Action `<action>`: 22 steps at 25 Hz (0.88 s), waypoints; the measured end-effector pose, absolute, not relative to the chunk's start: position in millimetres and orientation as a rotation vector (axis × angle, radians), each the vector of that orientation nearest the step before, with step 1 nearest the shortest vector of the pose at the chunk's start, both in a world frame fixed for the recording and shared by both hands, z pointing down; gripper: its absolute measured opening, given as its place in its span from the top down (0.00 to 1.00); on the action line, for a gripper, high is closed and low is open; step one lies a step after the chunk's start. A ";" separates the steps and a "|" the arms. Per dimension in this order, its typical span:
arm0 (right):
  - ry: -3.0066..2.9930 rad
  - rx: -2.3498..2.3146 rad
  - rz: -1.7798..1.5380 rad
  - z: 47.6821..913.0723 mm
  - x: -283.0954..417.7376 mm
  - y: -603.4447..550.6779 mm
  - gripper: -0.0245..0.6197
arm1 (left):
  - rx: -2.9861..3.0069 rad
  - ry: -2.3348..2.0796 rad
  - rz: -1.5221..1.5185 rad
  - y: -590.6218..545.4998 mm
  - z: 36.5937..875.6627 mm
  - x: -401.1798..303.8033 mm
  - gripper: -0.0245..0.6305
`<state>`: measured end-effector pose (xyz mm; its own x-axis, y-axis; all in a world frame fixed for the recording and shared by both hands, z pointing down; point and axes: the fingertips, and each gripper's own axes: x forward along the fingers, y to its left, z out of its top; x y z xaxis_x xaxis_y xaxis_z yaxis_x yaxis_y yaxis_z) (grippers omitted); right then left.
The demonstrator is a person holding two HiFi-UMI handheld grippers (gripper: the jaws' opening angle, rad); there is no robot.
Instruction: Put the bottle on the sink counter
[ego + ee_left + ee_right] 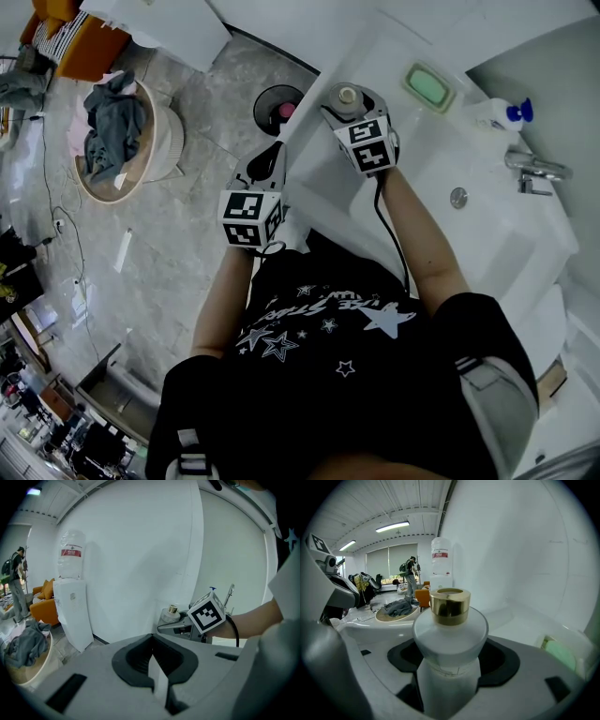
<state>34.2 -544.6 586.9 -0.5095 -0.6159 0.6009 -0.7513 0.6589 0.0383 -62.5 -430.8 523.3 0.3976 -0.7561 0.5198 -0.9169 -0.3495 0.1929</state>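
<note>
The right tool (349, 103) is clamped on the upright gold-capped bottle (450, 634), with the white counter (323, 167) beneath it. The bottle seems not yet set down. Beside it, the left tool (154, 674) has its jaws together and holds nothing.

- The white counter (427, 150) carried a green soap dish (429, 86) near its back edge.
- A blue-capped dispenser (499, 114) stood beside the faucet (534, 169).
- The floor (178, 253) bore a round basket (172, 141) of clothes (112, 122).

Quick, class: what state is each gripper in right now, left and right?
Left gripper: jaws together, holding nothing.
Right gripper: closed on the white bottle with the gold cap.
</note>
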 end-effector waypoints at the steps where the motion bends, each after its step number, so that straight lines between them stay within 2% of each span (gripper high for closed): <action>1: -2.290 1.059 0.305 586.5 34.3 -544.4 0.47 | 2.208 -1.434 0.473 -429.3 522.2 -63.1 0.95; 22: -2.223 1.289 0.391 559.8 63.7 -490.0 0.46 | 2.255 -1.458 0.404 -365.3 489.9 -83.8 0.95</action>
